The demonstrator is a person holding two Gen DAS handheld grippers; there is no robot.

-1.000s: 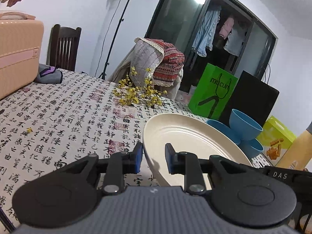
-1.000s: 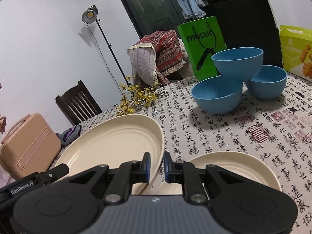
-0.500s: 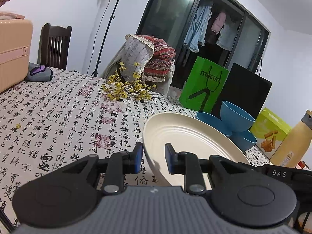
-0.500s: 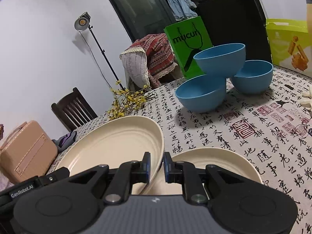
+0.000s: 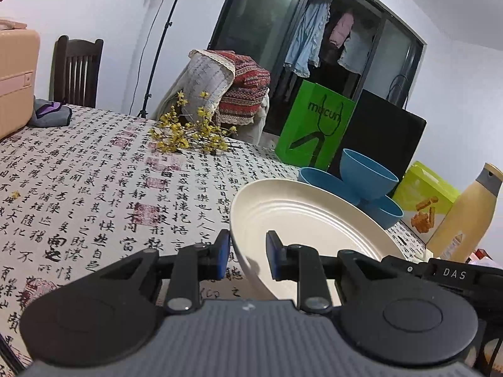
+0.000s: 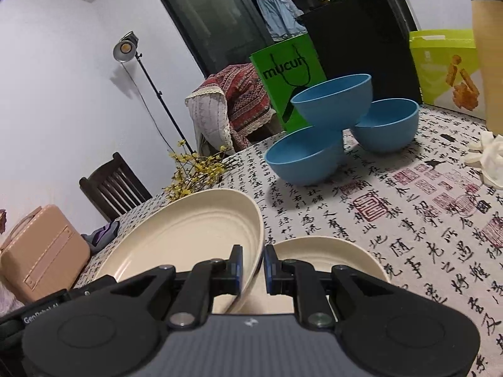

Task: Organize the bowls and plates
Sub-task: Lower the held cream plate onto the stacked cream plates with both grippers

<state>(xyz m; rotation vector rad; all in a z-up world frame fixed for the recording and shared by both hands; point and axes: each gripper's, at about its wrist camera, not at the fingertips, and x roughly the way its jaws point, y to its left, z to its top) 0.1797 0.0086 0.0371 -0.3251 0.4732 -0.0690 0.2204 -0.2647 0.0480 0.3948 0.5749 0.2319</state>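
The near rim of the lifted cream plate is hidden behind the right tool, which also covers the near half of the second plate lying on the tabletop. In the left view, the plate hides most of the blue bowls. The pink case and yellow bottle are cut off by the picture edges.

My black grippers have blue pads. Two cream ridged plates and three plain blue bowls sit on a white tablecloth printed with black calligraphy and red seals. A bright green bag stands behind.
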